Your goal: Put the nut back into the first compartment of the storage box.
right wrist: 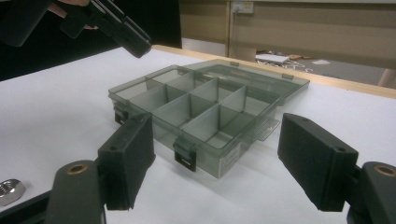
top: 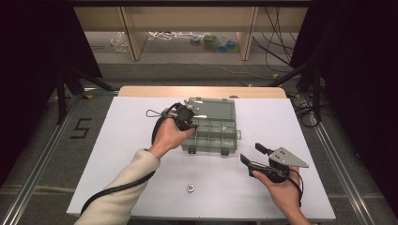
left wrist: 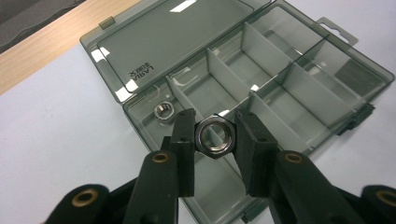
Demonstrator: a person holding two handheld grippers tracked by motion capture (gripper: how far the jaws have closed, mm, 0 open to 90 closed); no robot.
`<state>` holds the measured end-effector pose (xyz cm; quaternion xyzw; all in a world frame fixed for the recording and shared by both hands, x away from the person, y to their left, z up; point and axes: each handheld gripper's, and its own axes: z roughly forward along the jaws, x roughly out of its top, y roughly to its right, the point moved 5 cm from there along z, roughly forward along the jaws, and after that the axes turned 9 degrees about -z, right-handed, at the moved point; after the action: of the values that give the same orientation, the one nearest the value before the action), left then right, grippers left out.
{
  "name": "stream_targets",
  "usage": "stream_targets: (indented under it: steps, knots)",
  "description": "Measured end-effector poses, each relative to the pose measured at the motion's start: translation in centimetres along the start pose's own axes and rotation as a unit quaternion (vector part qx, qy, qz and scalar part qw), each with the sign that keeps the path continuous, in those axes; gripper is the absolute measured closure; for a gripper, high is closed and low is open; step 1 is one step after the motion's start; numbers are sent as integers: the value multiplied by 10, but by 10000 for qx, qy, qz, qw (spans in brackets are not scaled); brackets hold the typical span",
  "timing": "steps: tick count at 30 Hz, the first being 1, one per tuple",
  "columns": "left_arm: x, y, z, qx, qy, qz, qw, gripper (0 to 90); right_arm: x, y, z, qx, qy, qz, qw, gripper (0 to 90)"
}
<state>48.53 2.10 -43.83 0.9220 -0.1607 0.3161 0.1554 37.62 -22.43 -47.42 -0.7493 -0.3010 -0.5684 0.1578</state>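
Note:
A smoky transparent organizer box (top: pixel 220 133) lies open in the middle of the white table, its lid (top: pixel 215 108) folded back flat. My left gripper (top: pixel 190 123) hovers over the box's left end, shut on a steel hex nut (left wrist: pixel 203 136) held flat between the jaws above the near-left compartments. Another hex nut (left wrist: pixel 164 111) rests in the corner compartment by the lid hinge. My right gripper (top: pixel 252 153) sits open at the table's right front, short of the box (right wrist: pixel 196 107), with nothing between its jaws. A third nut (top: pixel 190 188) lies loose on the table near the front edge.
The box has several dividers (left wrist: pixel 275 70) forming small compartments, and latches (right wrist: pixel 184 158) on its near side. The loose nut (right wrist: pixel 9 190) lies left of my right gripper's jaws. The wooden table edge (top: pixel 202 91) runs along the far side. Floor cables and shelving lie beyond.

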Motion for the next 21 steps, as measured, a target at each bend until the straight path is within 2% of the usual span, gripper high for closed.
stream_targets:
  steps: [4,5,7,8,9,10,11,12,13,14,16,19,20,21]
  knots:
    - [2,-3,6,43,-29,-1,10000,704,0,0,0,6,-6,5,10000,276]
    - [2,-4,8,52,-47,-39,10000,703,0,0,2,-12,112,26,9999,276]
    - [4,-7,12,89,-35,-31,9999,703,1,0,2,-13,125,25,9999,276]
    - [5,-8,14,104,-29,-36,9999,703,0,0,0,3,-2,1,10000,276]
    - [5,-9,15,115,-49,-9,9999,703,0,0,0,4,2,1,10000,276]
    - [6,-9,17,140,-5,-113,9998,703,0,0,0,4,-1,-3,10000,276]
    - [6,-10,18,153,-12,-94,9998,703,1,-1,3,-7,176,27,9998,276]
    - [6,-10,19,159,-9,-140,9998,704,1,-1,3,12,197,55,9998,276]
    - [7,-11,21,153,-11,-102,9998,703,0,0,0,8,3,-4,10000,276]
    - [7,-11,21,155,-14,-93,9998,703,0,0,2,-4,123,14,9999,276]
    - [8,-11,24,166,-6,-148,9998,703,0,0,1,25,79,18,10000,276]
    - [8,-12,28,186,-30,-80,9998,703,0,0,2,5,130,32,9999,276]
    - [8,-12,29,207,-16,-155,9997,703,0,0,3,-4,135,29,9999,276]
    - [8,-12,30,208,-31,-133,9997,703,0,-1,3,9,136,37,9999,276]
